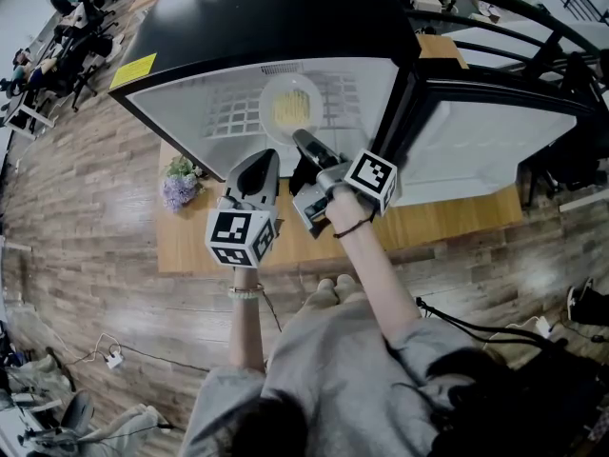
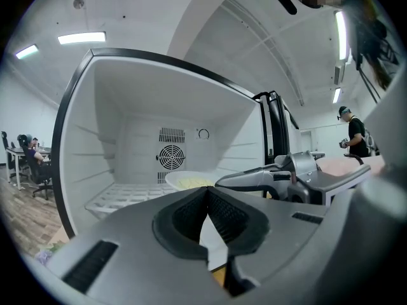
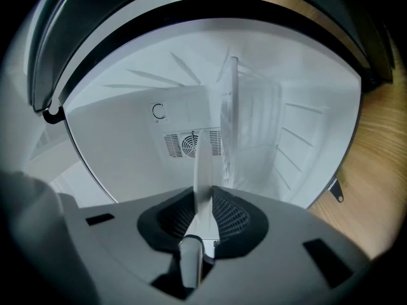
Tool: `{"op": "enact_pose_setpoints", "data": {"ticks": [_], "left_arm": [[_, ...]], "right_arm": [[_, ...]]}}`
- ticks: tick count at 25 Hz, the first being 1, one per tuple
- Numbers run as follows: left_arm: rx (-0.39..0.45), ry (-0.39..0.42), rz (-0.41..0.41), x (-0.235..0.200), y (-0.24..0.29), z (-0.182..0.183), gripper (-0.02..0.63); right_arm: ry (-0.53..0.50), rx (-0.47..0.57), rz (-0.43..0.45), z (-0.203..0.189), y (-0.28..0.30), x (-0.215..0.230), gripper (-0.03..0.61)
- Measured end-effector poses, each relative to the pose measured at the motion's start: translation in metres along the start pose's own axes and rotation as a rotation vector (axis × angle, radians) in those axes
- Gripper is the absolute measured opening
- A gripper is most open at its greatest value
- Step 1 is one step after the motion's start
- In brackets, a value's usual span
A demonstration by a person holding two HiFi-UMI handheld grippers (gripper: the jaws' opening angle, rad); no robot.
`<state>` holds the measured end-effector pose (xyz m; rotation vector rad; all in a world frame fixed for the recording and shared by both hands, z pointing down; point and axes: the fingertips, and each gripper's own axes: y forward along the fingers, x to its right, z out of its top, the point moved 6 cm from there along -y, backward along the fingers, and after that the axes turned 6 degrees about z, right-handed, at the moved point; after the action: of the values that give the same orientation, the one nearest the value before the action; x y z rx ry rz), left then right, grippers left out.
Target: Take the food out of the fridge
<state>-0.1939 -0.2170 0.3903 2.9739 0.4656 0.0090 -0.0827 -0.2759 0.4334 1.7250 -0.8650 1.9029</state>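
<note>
Right gripper view: my right gripper (image 3: 202, 216) is clamped on the plate (image 3: 205, 161) rim.
Held at 1 edge only, it could tip and spill food (image 1: 290, 112) off the rack (image 1: 231, 114) edge; left gripper (image 2: 206, 197) closed, empty.

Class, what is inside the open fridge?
A white plate of yellow food lies on a wire shelf; a fan vent is on the back wall. The right gripper covers the plate's near rim, clamped on it.

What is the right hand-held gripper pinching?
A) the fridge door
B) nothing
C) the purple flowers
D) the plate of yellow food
D: the right hand-held gripper is clamped on the rim of the plate inside the fridge.
</note>
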Motion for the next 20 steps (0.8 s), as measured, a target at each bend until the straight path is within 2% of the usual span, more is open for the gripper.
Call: {"op": "enact_pose_setpoints", "data": {"ticks": [20], "left_arm": [[0.076, 0.015, 0.000, 0.022, -0.032, 0.019, 0.008]], "right_arm": [[-0.023, -0.065, 0.065, -0.017, -0.025, -0.032, 0.074]]}}
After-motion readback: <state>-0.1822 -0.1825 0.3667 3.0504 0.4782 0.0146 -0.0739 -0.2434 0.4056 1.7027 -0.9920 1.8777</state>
